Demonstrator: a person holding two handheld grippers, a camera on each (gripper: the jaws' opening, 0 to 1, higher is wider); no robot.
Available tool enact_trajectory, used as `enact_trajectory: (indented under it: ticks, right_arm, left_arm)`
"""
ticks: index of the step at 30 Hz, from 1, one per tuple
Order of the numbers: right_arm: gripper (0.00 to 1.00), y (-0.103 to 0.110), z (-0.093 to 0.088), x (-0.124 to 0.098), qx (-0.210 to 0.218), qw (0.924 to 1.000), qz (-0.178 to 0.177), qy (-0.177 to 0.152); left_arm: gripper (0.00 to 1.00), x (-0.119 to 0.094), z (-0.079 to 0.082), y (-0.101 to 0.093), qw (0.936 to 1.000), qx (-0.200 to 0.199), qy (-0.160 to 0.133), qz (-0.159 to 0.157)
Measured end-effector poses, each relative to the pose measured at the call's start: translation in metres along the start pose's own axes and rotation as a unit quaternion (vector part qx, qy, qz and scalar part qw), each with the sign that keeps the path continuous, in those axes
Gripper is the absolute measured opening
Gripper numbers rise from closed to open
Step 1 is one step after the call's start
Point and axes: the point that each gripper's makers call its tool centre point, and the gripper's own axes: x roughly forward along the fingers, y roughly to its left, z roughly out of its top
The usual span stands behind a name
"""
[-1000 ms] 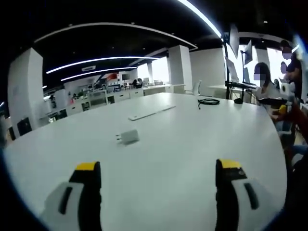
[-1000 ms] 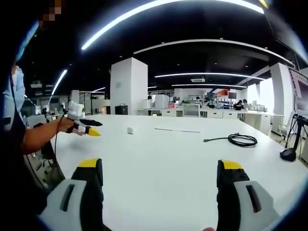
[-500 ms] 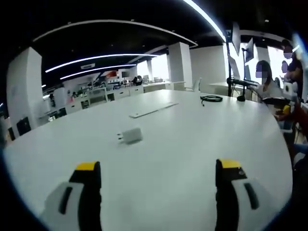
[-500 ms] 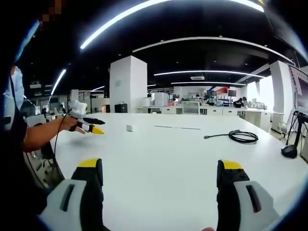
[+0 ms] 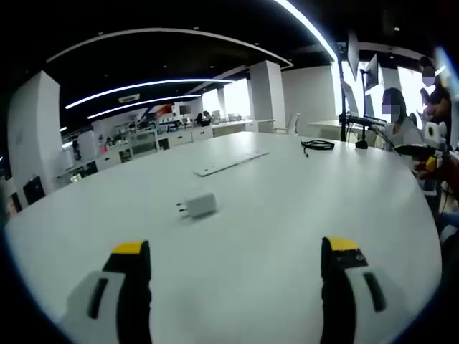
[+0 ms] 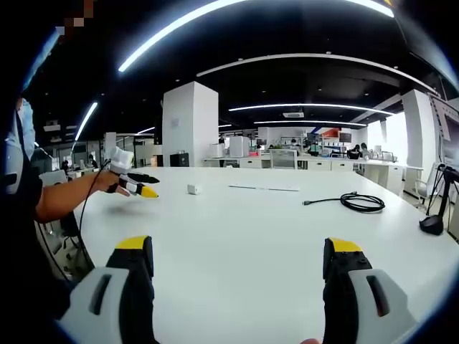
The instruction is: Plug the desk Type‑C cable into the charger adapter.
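Observation:
A white charger adapter [image 5: 197,206] lies on the white table [image 5: 287,215], prongs toward the left, a short way ahead of my left gripper [image 5: 237,251], which is open with nothing between its jaws. A coiled black Type-C cable [image 5: 316,145] rests far across the table. In the right gripper view the cable [image 6: 356,203] lies ahead to the right, its plug end pointing left, and the adapter [image 6: 192,189] is a small white block far off. My right gripper [image 6: 240,251] is open and holds nothing. The left gripper [image 6: 136,185] comes in from the left, held by a hand.
A long flat white strip [image 5: 231,163] lies on the table beyond the adapter. A black stand base [image 6: 431,227] sits at the right table edge. People sit at the far side [image 5: 401,129]. The person's arm [image 6: 64,201] reaches in at left.
The left gripper has moved closer to the adapter, which looks a little larger and nearer now. The right gripper's view has hardly shifted.

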Motion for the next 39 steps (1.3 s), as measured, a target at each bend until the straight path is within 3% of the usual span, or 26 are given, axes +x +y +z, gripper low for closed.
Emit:
enact_trajectory:
  ticks: [39]
  right_arm:
    - [1.0, -0.01, -0.006, 0.013, 0.0, 0.9999, -0.004, 0.011]
  left_arm:
    - [0.99, 0.053, 0.012, 0.035, 1.0, 0.003, 0.007, 0.0]
